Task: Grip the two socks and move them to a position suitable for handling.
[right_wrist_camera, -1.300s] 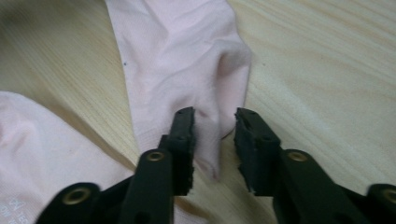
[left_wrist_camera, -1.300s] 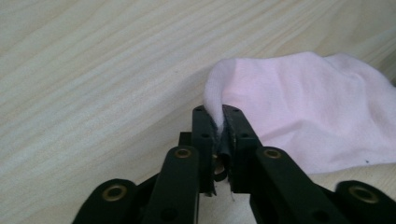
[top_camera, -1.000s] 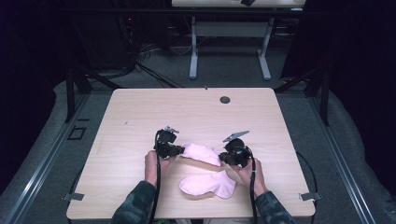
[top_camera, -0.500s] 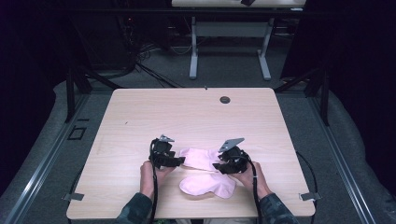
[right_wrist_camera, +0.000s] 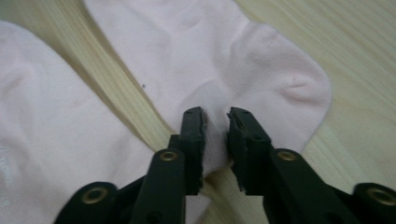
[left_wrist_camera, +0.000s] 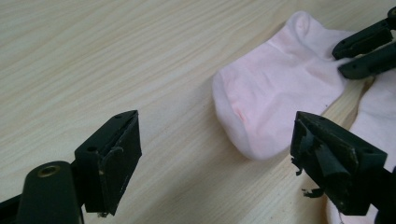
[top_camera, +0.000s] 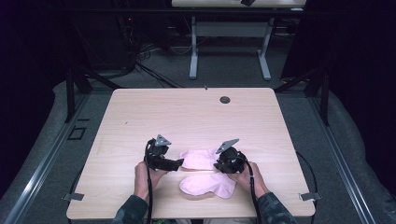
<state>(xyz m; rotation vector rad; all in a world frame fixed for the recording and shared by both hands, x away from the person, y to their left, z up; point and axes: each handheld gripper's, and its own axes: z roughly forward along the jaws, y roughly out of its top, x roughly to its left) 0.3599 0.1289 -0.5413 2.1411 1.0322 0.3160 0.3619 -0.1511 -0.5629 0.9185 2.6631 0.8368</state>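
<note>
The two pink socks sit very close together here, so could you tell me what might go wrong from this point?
1. The right gripper pinches only a small fold at the edge of the far sock; its jaws have just been closing, and that thin bite could slip when pulled.
2. The left gripper has just been opening and stands off the sock's end, so that end lies loose and may drag or bunch.
3. The near sock lies just beside, apart by a narrow strip of table; a pull could snag it.

Both socks under my tongs are pale pink: the far sock [top_camera: 200, 159] plain, the near sock [top_camera: 208, 185] with faint grey lettering at its edge. My grippers are black, and the table [top_camera: 187, 116] is light wood-grain.
</note>
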